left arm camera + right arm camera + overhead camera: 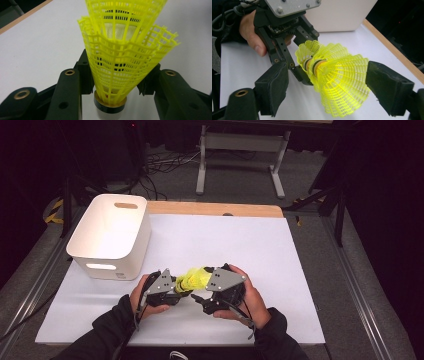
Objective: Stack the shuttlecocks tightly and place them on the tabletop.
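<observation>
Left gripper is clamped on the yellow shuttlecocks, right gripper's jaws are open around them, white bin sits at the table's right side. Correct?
Not quite: the white bin sits at the table's left side, as the high view shows. The rest holds: the left gripper is clamped on the yellow shuttlecocks, and the right gripper has its jaws open around them.

A yellow plastic lattice is seen on the shuttlecocks (337, 77), matt black foam on the pads (274, 85), smooth white plastic on the bin (112, 237)
</observation>
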`<state>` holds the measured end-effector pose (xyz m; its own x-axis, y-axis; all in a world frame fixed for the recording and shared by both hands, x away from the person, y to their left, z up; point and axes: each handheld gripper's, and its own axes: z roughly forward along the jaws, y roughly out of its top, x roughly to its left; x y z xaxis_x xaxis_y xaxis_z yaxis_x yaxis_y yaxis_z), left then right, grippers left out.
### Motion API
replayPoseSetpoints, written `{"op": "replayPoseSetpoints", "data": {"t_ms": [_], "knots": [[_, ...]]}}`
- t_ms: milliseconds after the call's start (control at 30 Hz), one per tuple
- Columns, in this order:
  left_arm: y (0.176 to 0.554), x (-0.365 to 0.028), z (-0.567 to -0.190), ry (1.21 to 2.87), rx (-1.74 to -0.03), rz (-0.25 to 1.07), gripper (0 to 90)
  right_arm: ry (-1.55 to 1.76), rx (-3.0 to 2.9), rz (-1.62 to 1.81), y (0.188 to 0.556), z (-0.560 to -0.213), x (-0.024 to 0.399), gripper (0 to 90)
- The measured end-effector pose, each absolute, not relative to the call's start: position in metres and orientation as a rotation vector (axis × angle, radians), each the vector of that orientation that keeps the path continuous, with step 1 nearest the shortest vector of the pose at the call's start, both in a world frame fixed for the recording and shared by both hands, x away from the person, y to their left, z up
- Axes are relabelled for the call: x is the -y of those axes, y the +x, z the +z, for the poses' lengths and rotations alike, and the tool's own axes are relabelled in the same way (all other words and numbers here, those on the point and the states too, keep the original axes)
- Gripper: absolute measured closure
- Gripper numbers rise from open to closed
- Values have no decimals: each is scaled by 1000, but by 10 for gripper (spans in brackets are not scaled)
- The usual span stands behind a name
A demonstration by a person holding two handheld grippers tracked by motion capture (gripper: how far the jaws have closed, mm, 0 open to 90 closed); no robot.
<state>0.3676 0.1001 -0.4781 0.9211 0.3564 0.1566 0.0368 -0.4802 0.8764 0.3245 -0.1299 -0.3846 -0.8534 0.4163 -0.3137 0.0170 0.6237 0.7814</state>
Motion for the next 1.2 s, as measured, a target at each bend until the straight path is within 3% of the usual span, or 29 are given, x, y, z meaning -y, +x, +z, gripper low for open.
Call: {"op": "replayPoseSetpoints", "data": {"t_ms": [600, 1200], "knots": [[368, -102, -478, 2044, -278, 380, 560, 357, -2265, 1166, 323, -380, 148, 194], [368, -106, -478, 2026, -281, 377, 559, 428, -2204, 1134, 325, -397, 185, 181]]}}
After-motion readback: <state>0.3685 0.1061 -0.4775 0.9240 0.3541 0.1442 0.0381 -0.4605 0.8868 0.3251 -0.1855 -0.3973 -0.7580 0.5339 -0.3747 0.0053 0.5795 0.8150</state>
